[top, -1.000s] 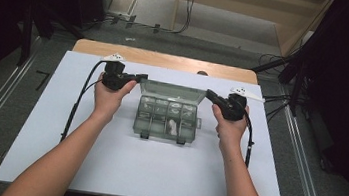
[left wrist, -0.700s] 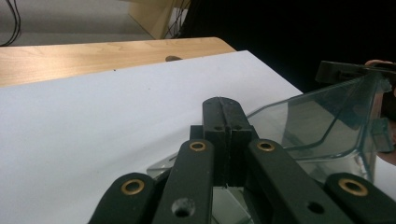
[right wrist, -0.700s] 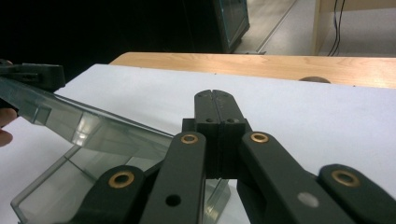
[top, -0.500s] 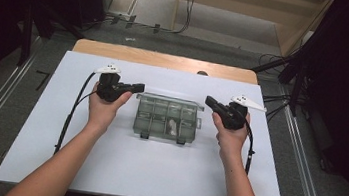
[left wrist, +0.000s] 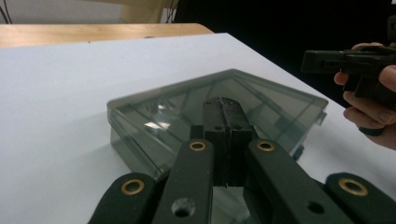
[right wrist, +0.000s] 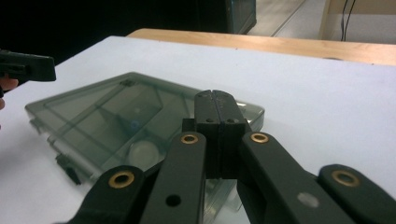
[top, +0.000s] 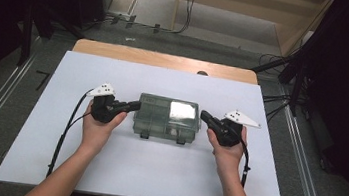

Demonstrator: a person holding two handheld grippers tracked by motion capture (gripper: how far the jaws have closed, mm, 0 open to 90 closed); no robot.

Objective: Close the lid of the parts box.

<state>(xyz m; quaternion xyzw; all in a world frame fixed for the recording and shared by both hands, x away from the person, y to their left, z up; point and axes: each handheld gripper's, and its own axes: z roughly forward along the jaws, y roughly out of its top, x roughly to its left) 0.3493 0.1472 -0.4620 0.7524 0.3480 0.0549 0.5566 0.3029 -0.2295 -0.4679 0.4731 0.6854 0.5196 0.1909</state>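
Two closed grippers (top: 135,105) (top: 204,115) flanking the shut box (top: 167,118), holding nothing; lid down already, two front clips (top: 144,135) maybe left.

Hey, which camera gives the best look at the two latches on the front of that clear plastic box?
The high view: it looks down on the whole organizer box, lid shut, with both latches on its near edge. The right gripper view shows one latch at the box's lower left edge. In the left gripper view the jaws cover much of the box, and its latches are hard to tell.

No readable text, labels, brands or numbers on any surface.
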